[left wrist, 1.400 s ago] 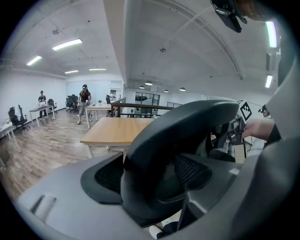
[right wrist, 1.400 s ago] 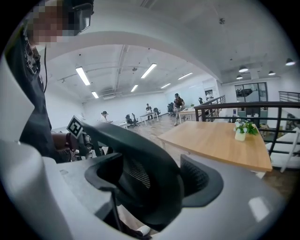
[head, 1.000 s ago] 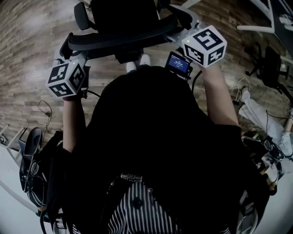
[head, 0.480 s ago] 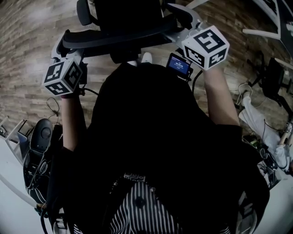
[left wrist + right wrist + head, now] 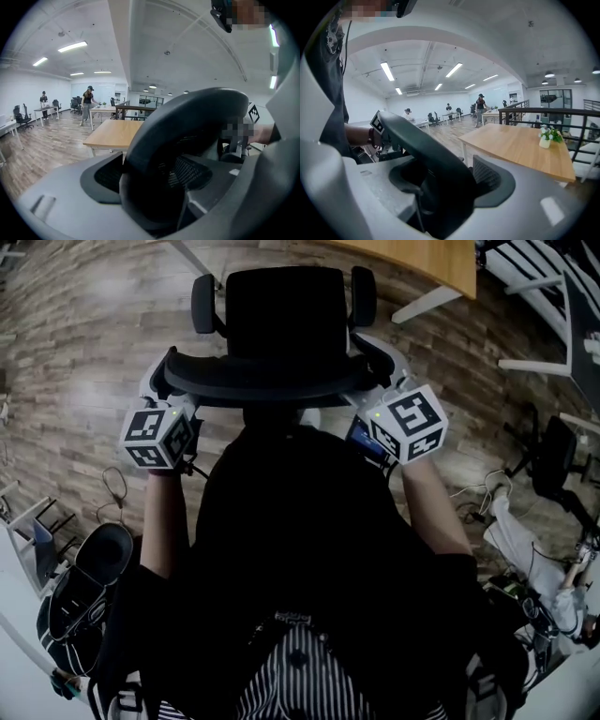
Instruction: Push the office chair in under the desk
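Office chair: the office chair (image 5: 281,324) stands on the wood floor (image 5: 84,352) just ahead of us, its back toward us and its seat and armrests pointing away.
Top rail: the curved top rail (image 5: 267,385) of the backrest runs across between our two tools.
Left gripper: our left gripper (image 5: 161,381) is clenched on the rail's left end.
Right gripper: the jaws of our right gripper (image 5: 384,362) have just been closing and now pinch the rail's right end.
Desk: the desk (image 5: 422,254) lies ahead to the right, apart from the chair.
Done: we judge the hold taken.
Left: the whole push; no part of the seat is under the desktop yet.

Dim head view, fisheye-warped edges
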The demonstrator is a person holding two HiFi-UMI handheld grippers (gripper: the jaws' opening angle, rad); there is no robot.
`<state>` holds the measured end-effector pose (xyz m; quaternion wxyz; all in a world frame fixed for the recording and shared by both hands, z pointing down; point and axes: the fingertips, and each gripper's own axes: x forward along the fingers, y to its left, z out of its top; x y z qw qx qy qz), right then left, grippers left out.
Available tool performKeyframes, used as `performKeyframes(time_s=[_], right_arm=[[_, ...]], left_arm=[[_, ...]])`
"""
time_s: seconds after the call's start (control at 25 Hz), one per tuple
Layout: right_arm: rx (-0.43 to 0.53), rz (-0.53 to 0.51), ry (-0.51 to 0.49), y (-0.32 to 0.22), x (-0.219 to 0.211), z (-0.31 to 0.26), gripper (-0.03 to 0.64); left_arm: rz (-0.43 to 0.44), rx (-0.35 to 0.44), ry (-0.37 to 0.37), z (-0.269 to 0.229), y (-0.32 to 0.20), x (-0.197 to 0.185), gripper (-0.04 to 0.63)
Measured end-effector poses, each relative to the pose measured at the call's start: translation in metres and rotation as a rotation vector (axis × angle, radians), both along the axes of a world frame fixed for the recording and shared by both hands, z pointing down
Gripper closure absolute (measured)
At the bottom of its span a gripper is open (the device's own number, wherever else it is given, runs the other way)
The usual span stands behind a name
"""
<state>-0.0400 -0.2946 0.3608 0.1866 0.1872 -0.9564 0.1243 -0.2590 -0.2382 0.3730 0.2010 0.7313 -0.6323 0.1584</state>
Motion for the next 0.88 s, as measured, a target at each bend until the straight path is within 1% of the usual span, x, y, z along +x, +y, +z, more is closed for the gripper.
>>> performKeyframes(time_s=[0.16, 0.32, 0.4, 0.52, 0.68, 0.8, 0.88], right_arm=[[-0.027, 0.031, 0.007, -0.004, -0.018, 0.003, 0.318], [-0.035, 0.041, -0.001, -0.024, -0.026, 0.002, 0.318], [-0.040, 0.057, -0.002, -0.032, -0.033, 0.002, 0.319], [-0.033, 0.075, 0.024, -0.042, -0.052, 0.001, 0.324], [-0.015, 0.077, 0.059, -0.074, -0.069, 0.003, 0.330], [-0.031, 0.088, 0.087, -0.091, -0.083, 0.003, 0.336], [-0.043, 0.098, 0.095, -0.098, -0.102, 0.006, 0.336]], left_arm=[[0.038, 0.013, 0.005, 0.001, -0.013, -0.021, 0.262], [0.054, 0.020, 0.001, -0.003, -0.039, -0.029, 0.262], [0.077, 0.017, -0.001, -0.003, -0.051, -0.037, 0.262], [0.115, 0.023, -0.008, -0.003, -0.066, -0.058, 0.263], [0.136, 0.063, -0.027, -0.004, -0.104, -0.079, 0.264], [0.166, 0.032, -0.014, -0.004, -0.123, -0.088, 0.264], [0.192, 0.012, -0.010, -0.001, -0.132, -0.107, 0.264]])
